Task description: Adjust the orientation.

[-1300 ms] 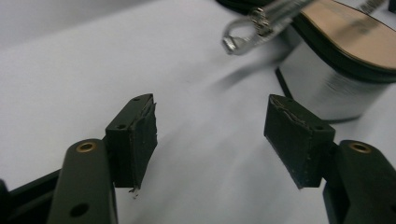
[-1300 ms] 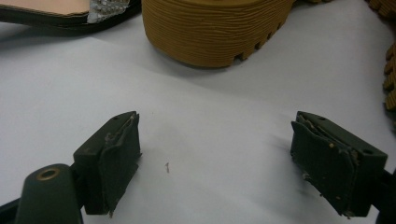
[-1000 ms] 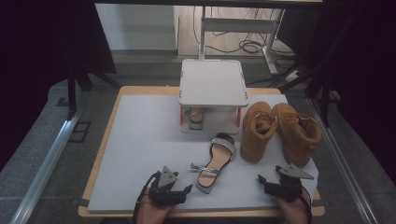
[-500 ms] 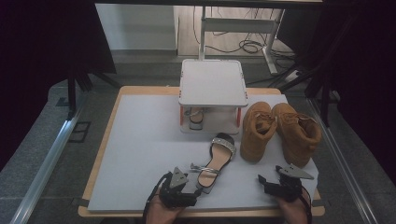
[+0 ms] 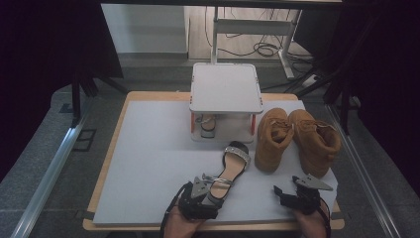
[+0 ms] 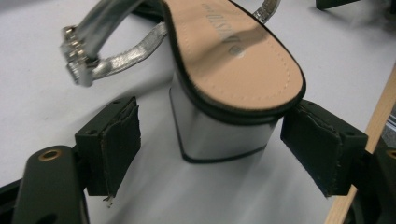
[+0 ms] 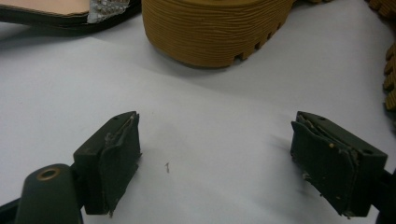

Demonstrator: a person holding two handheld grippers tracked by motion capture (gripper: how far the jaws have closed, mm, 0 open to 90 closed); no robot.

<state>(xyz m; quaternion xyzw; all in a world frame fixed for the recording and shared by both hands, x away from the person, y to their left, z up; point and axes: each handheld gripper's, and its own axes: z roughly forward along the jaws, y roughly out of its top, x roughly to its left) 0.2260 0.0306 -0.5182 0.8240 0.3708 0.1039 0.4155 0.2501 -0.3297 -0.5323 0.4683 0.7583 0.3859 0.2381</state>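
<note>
At the near edge of the desk (image 5: 148, 148), the left gripper (image 5: 208, 191) sits right at the heel end of the silver sandal (image 5: 229, 168), which lies near the middle of the near half of the desk, toe pointing away toward the white stand (image 5: 226, 89). In the left gripper view, its jaws have just been opening and now stand wide on either side of the sandal's block heel (image 6: 219, 133), with a gap showing on the left side and the right pad just beside the sole's edge, not pressing. The right gripper (image 5: 289, 191) rests near the near right corner, jaws open with nothing between them, facing the 2 tan boots (image 5: 297, 139) standing side by side at the right edge. Another sandal (image 5: 208, 124) sits under the stand.
</note>
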